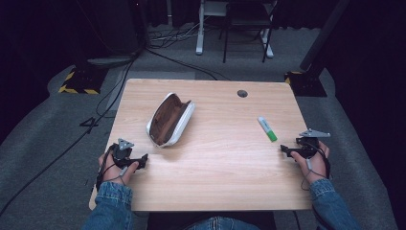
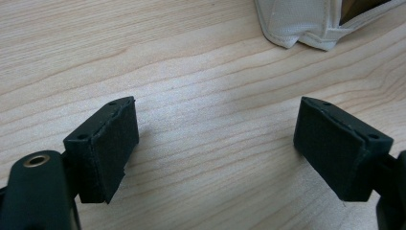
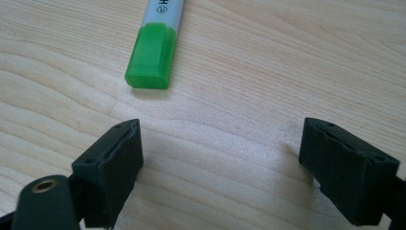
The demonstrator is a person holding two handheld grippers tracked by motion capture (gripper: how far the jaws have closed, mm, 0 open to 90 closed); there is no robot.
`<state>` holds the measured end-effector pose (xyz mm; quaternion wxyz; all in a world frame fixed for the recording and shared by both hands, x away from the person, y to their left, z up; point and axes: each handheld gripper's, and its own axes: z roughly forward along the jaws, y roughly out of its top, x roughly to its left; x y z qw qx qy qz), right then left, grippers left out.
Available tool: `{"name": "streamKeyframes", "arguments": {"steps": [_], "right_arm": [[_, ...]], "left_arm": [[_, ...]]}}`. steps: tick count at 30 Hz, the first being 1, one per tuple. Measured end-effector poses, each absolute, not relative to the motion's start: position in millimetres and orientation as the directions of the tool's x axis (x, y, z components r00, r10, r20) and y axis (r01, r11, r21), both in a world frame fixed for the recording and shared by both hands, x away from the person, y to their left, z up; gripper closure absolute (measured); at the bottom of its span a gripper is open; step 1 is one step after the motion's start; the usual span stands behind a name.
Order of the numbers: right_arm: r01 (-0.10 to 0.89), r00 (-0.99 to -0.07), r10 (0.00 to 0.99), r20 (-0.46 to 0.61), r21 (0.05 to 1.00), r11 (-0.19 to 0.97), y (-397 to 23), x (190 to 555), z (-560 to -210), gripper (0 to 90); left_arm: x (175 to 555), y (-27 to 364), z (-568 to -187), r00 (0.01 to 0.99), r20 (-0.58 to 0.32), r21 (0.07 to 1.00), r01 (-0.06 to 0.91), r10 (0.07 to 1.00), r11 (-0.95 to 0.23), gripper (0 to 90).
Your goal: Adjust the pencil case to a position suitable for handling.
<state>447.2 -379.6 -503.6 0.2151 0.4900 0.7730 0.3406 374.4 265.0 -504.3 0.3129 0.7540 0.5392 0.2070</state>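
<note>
Highlighter (image 3: 154,45) | just ahead of right gripper (image 3: 220,158) | gripper gaping, empty

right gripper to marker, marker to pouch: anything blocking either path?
Nothing visible. Right gripper is open with bare table between its fingers and the marker. From marker to the open pouch, the wood is bare too.

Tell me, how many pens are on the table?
1: a green-capped highlighter lies on the table's right side, just ahead of the right tool. The open pencil case could hide more.
</note>
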Motion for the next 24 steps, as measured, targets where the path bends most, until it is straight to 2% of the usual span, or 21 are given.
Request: {"name": "streamKeyframes", "arguments": {"steps": [5,24], "right_arm": [[0.611,-0.427,0.904,0.001,0.737,0.288,-380,447,-504,15.2],[0.610,-0.427,0.904,0.001,0.738,0.287,-380,448,-504,15.3]], "left_arm": [[373,267,-501,0.317,-0.045,0.689,0.697,0.947,-0.200,21.6],[369,264,-467,0.312,-0.084,0.776,0.616,0.947,-0.134,24.1]]}}
